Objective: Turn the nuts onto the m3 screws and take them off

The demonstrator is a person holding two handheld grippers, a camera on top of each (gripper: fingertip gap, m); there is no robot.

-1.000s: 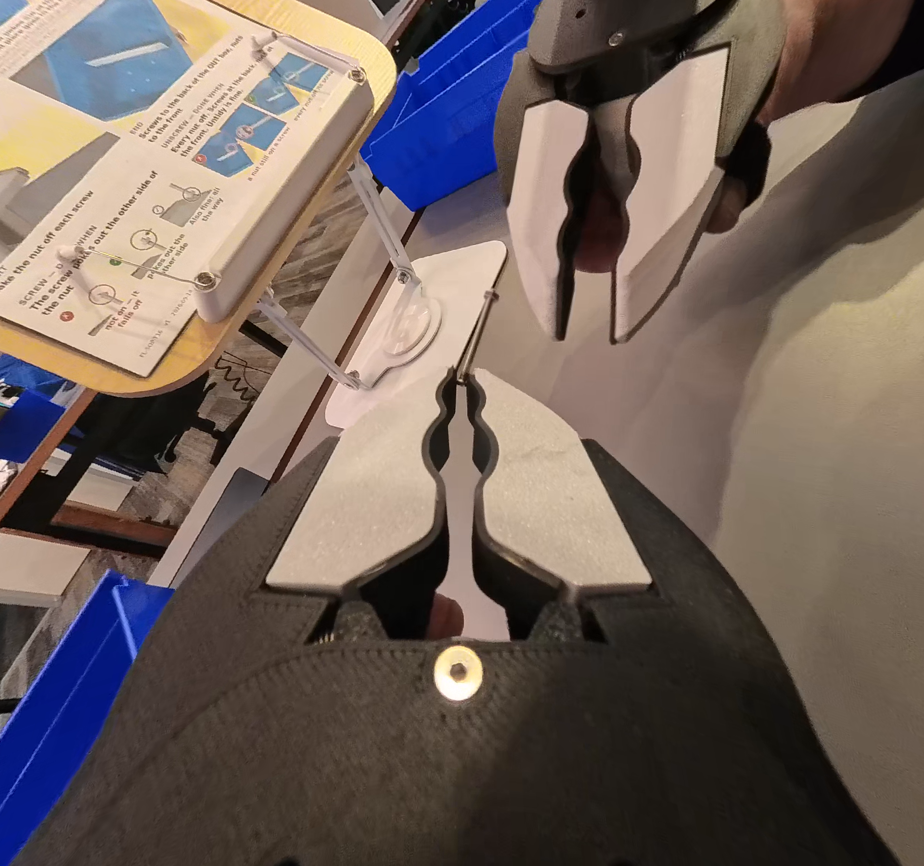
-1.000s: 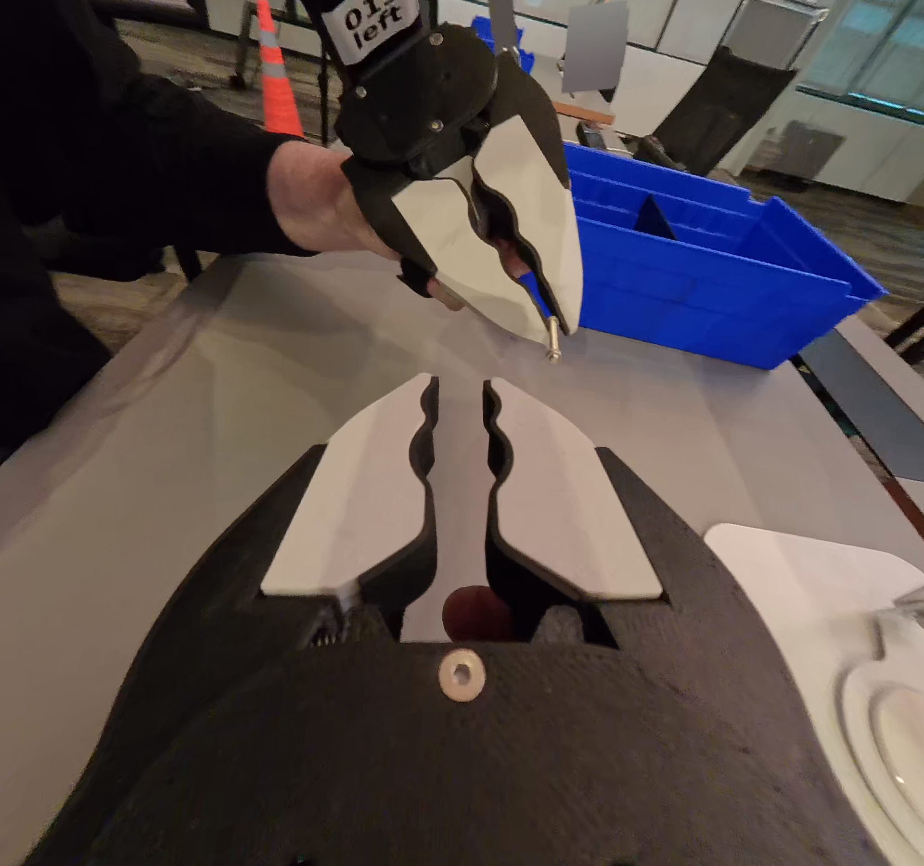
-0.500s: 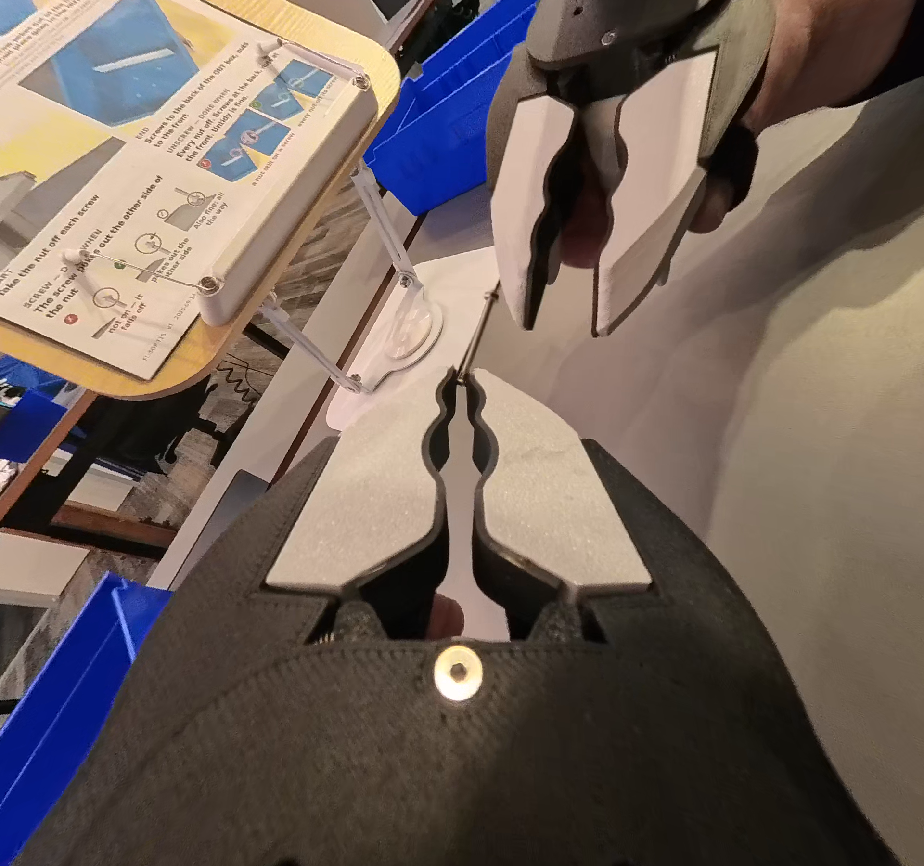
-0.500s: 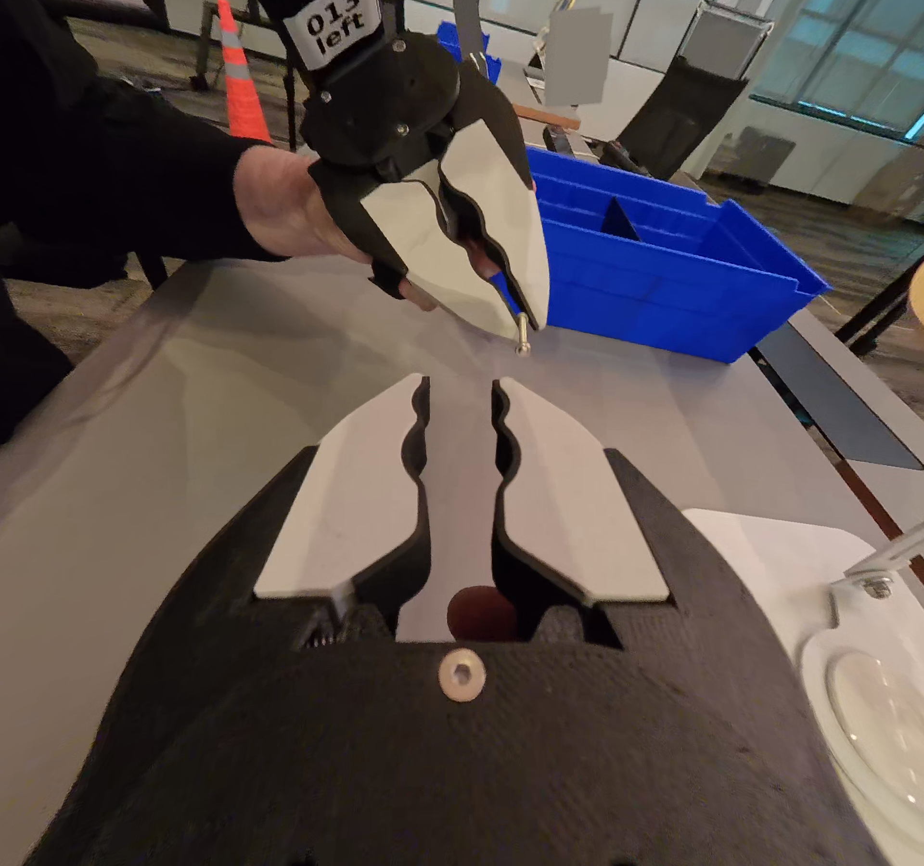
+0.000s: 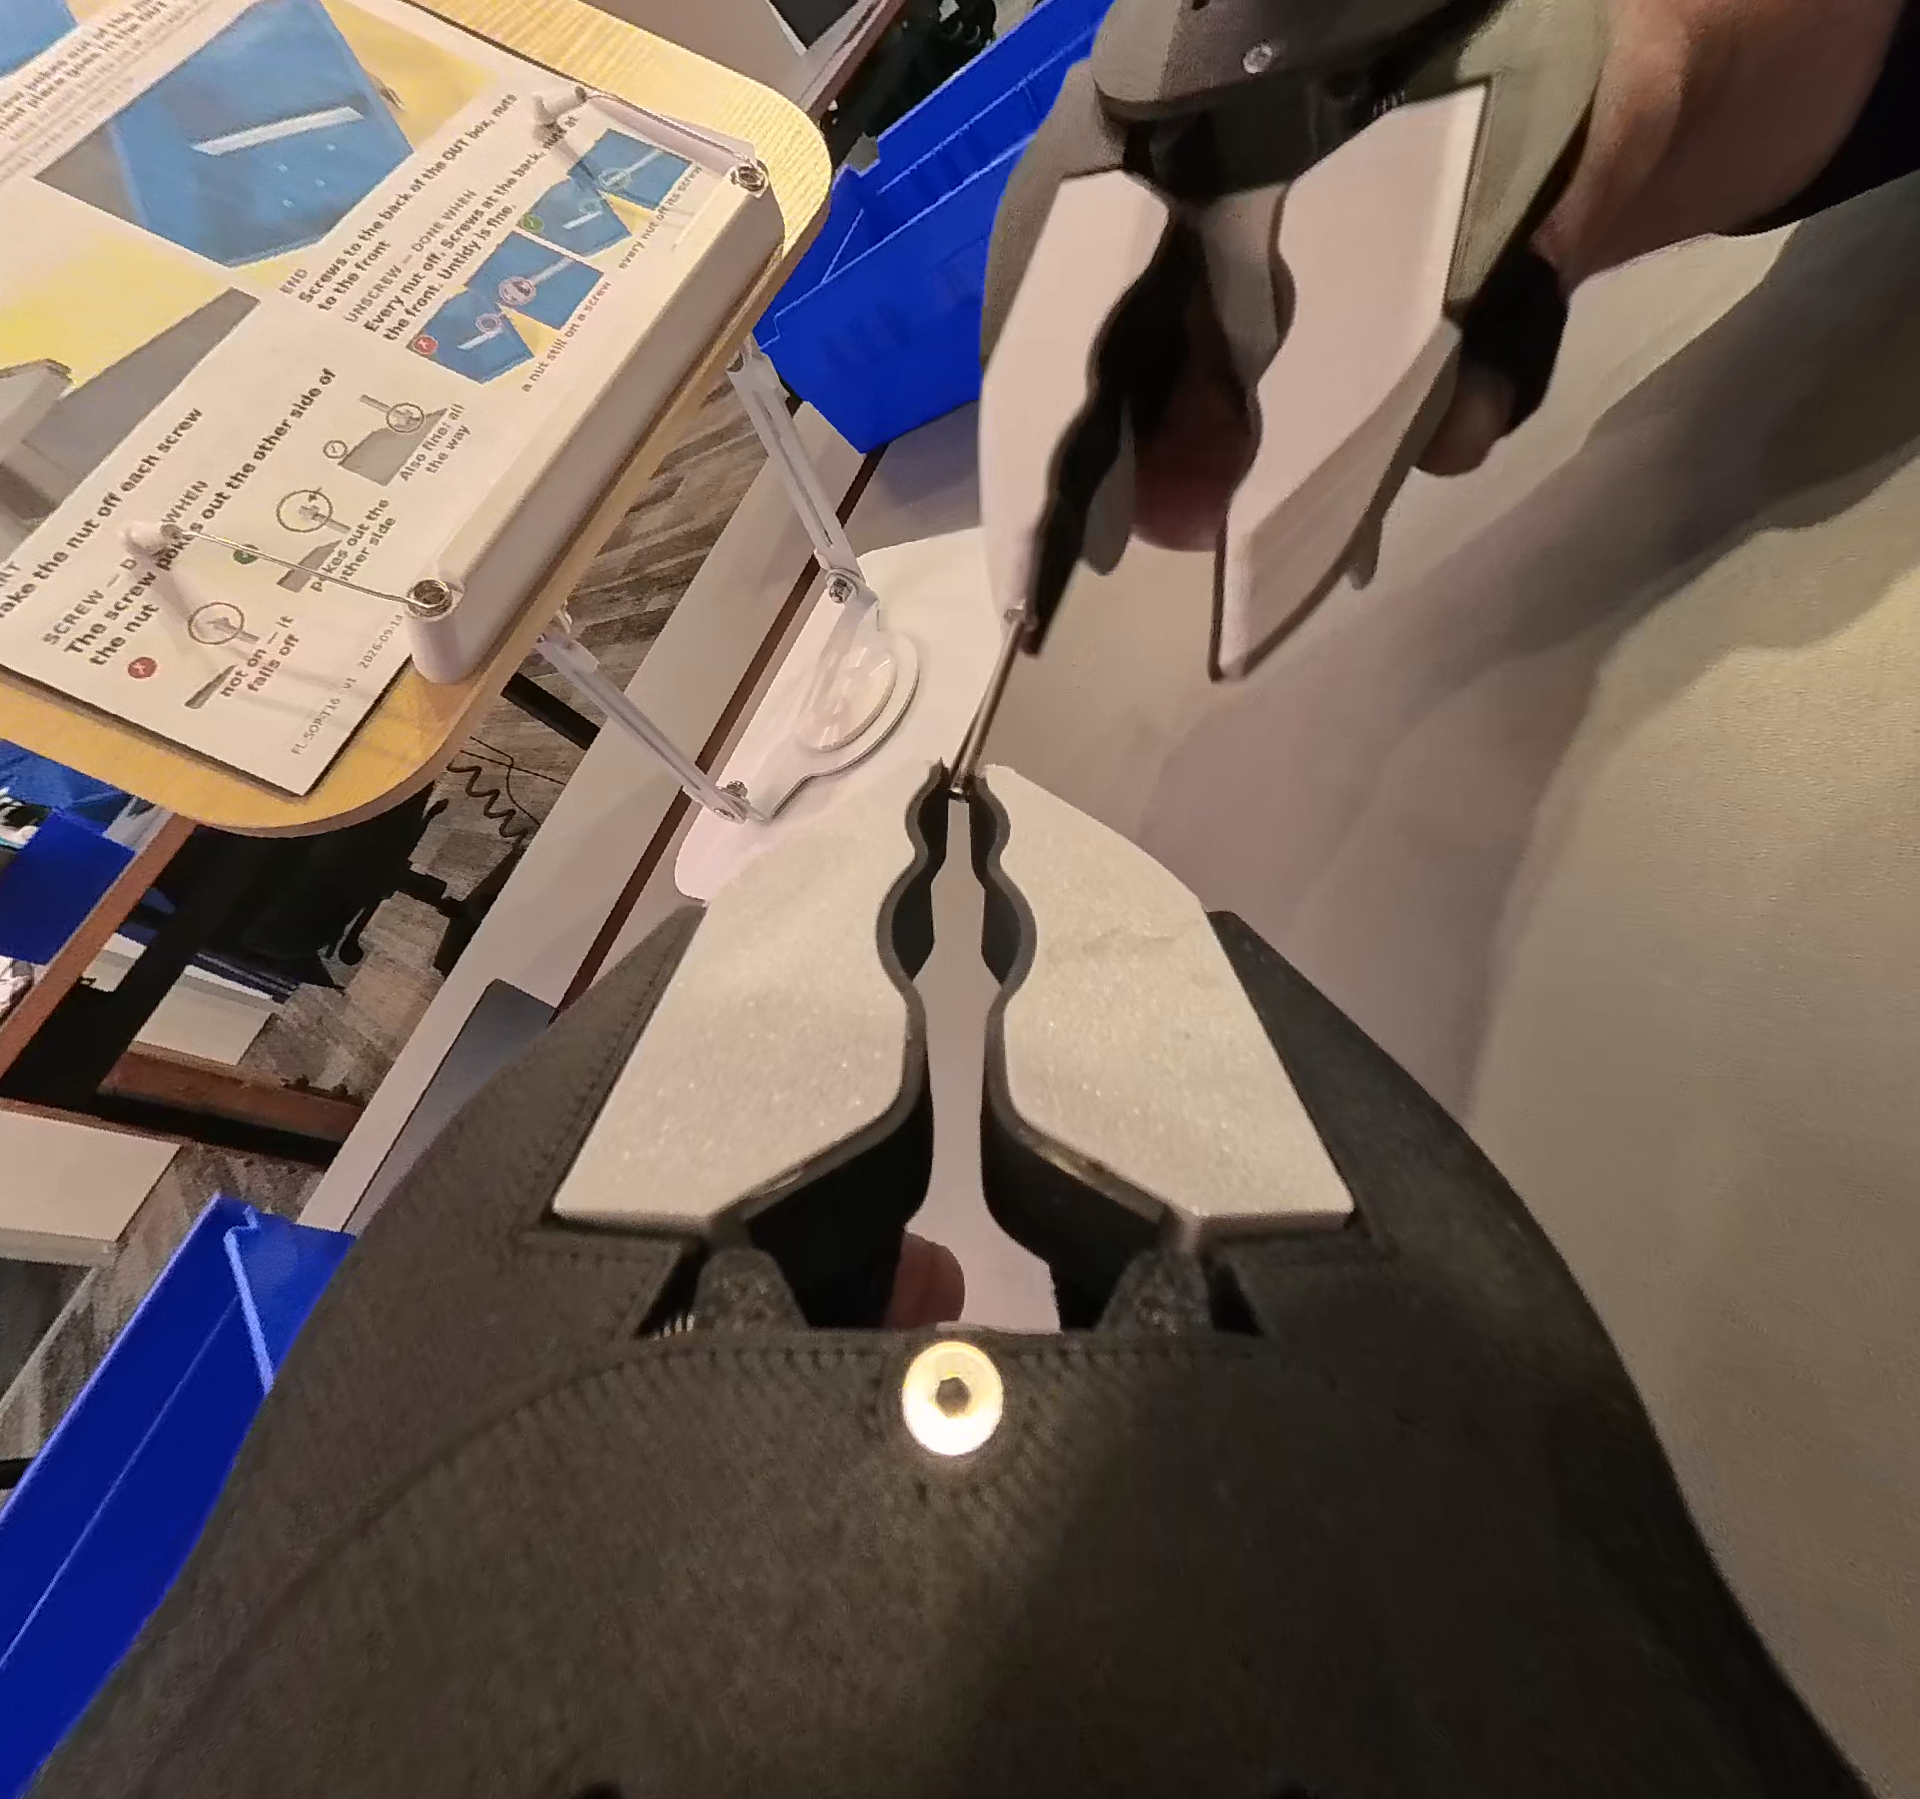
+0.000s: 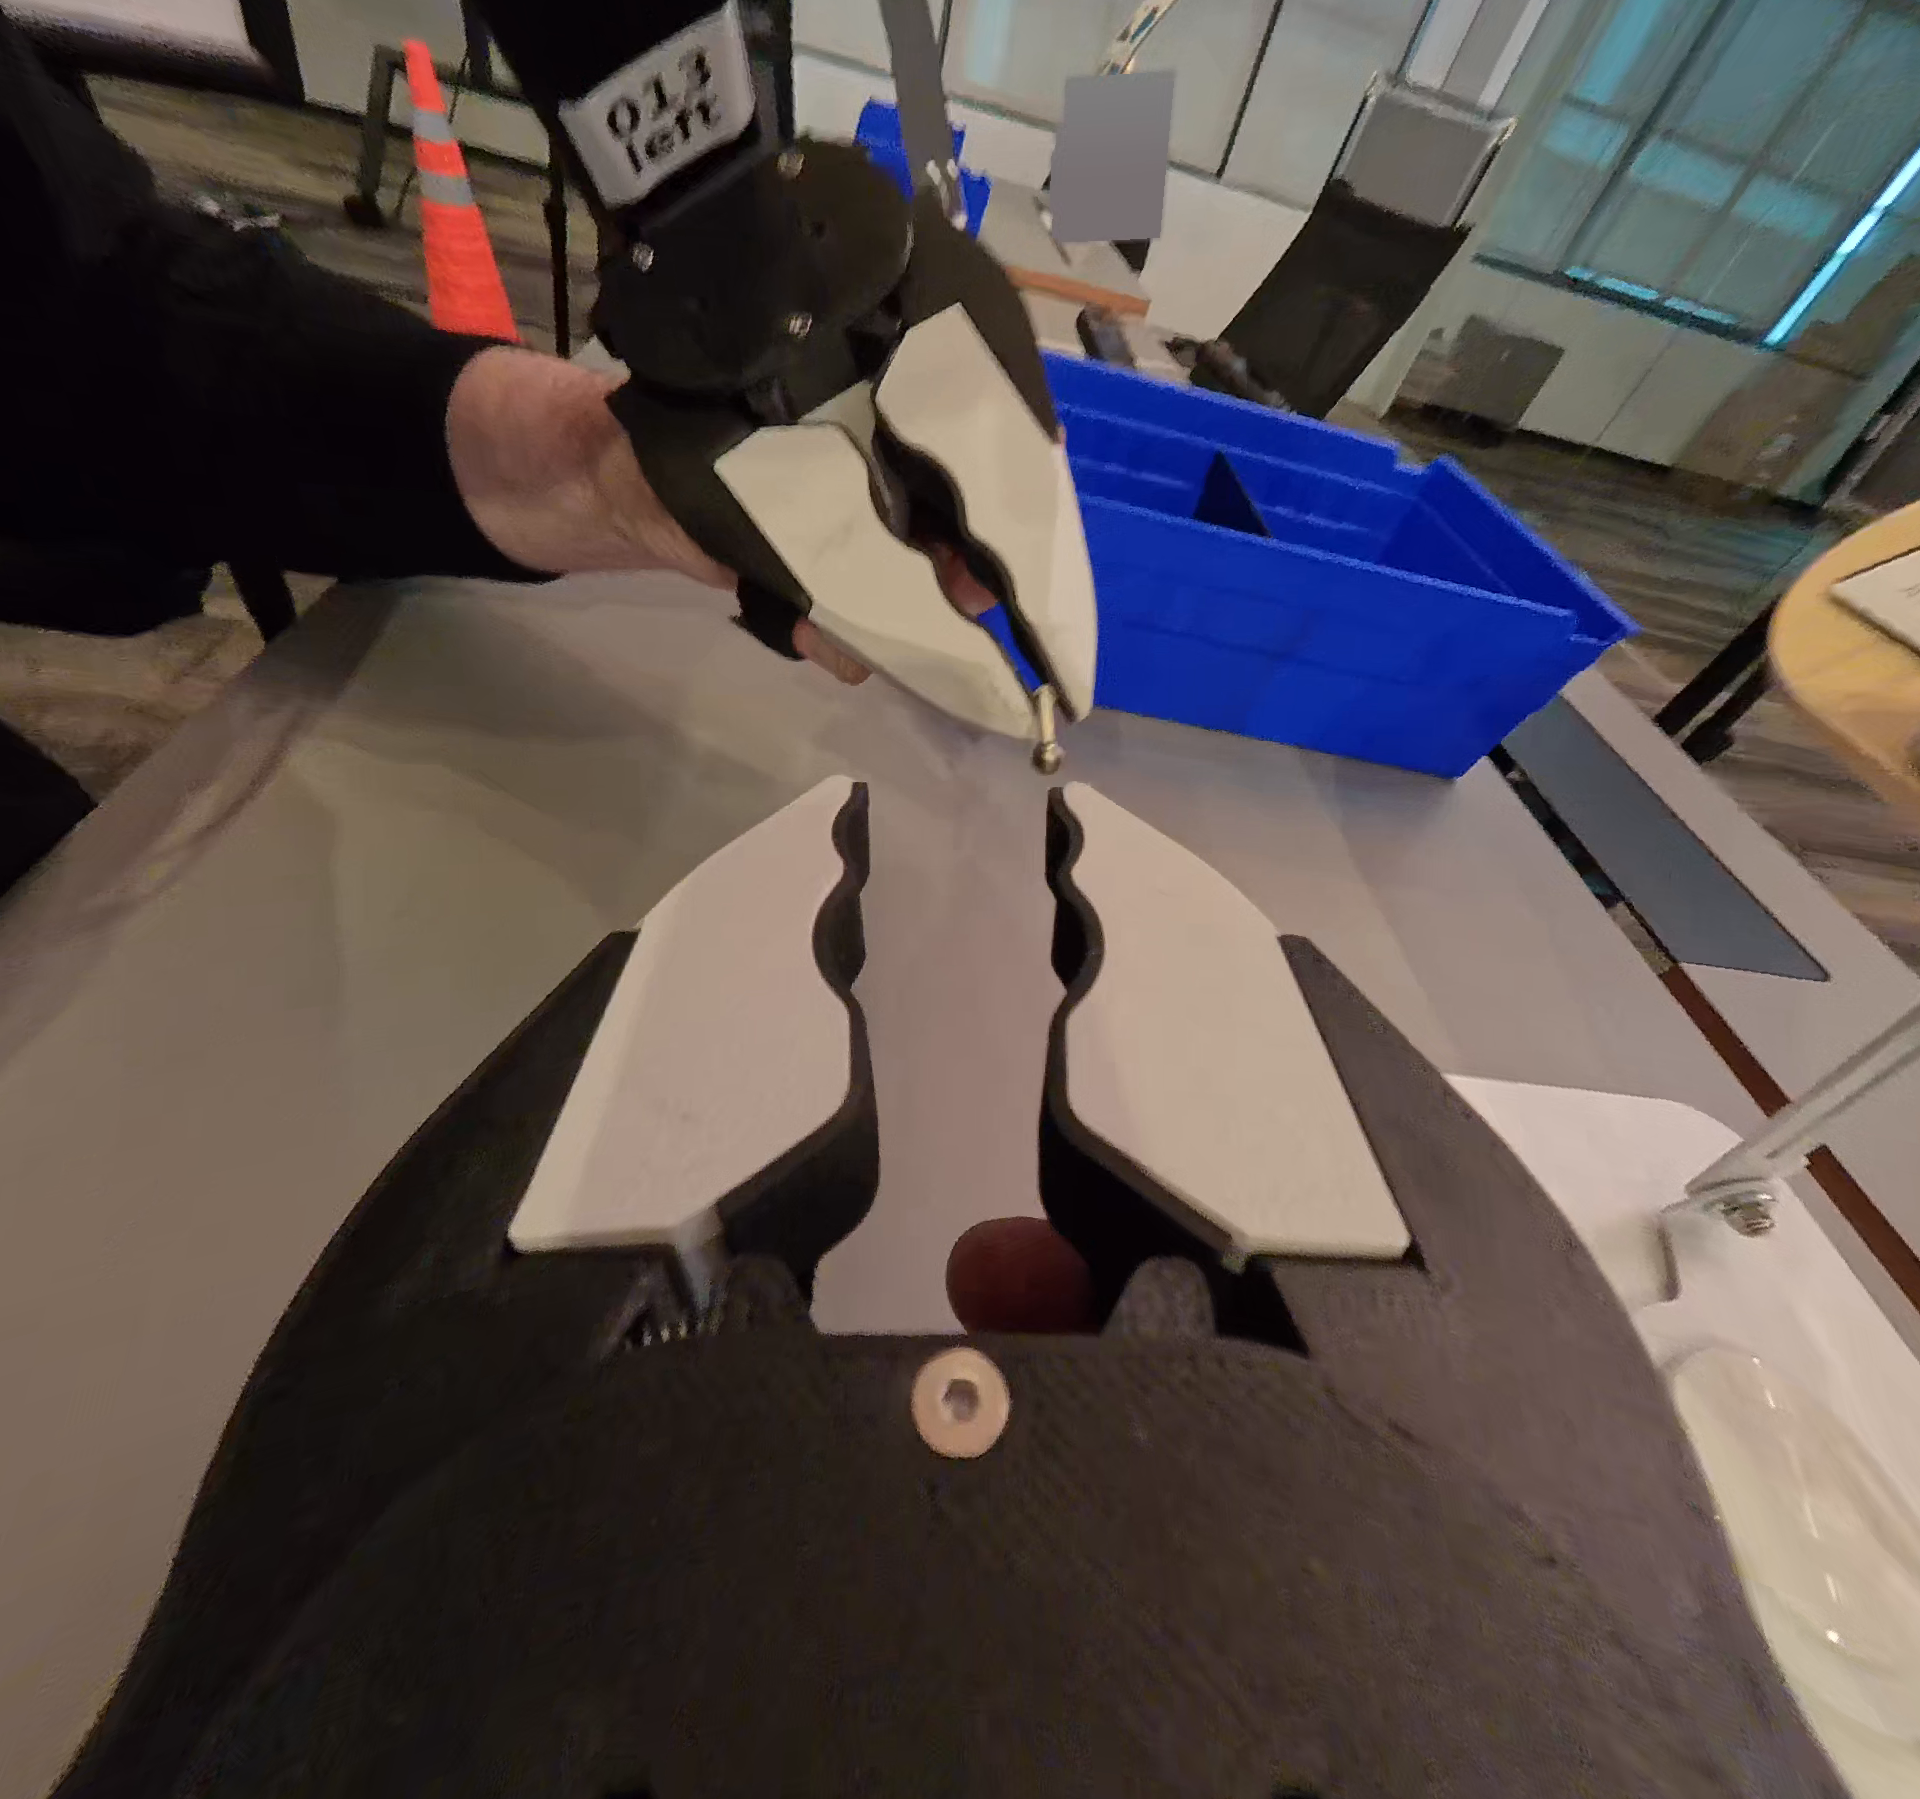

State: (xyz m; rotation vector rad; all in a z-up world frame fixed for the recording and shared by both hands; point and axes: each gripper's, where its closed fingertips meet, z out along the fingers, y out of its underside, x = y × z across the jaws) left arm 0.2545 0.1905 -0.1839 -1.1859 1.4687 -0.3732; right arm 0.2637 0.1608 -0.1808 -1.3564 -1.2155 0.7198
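My left gripper [image 5: 961, 785] is shut on a thin silver M3 screw [image 5: 988, 700], which sticks out forward from its fingertips above the grey table [image 5: 1558, 918]. My right gripper [image 5: 1129, 653] is open. Its nearer fingertip sits at the screw's far end, with the other fingertip off to the side. In the right wrist view, my right gripper [image 6: 956, 793] is open and empty. The left gripper [image 6: 1039, 710] hangs just beyond it, holding the screw [image 6: 1044, 739] pointed down at the right fingertip. I cannot tell whether a nut is on the screw.
A blue bin [image 6: 1299, 627] stands at the table's far side, also in the left wrist view [image 5: 914, 222]. An instruction board [image 5: 312, 347] stands on a white stand base [image 5: 831, 710] at the table edge. Another blue bin [image 5: 125, 1437] sits lower left. An orange cone [image 6: 452, 211] stands on the floor.
My right gripper has opened wider and moved in, so one fingertip now reaches the end of the screw. My left gripper still holds the screw.
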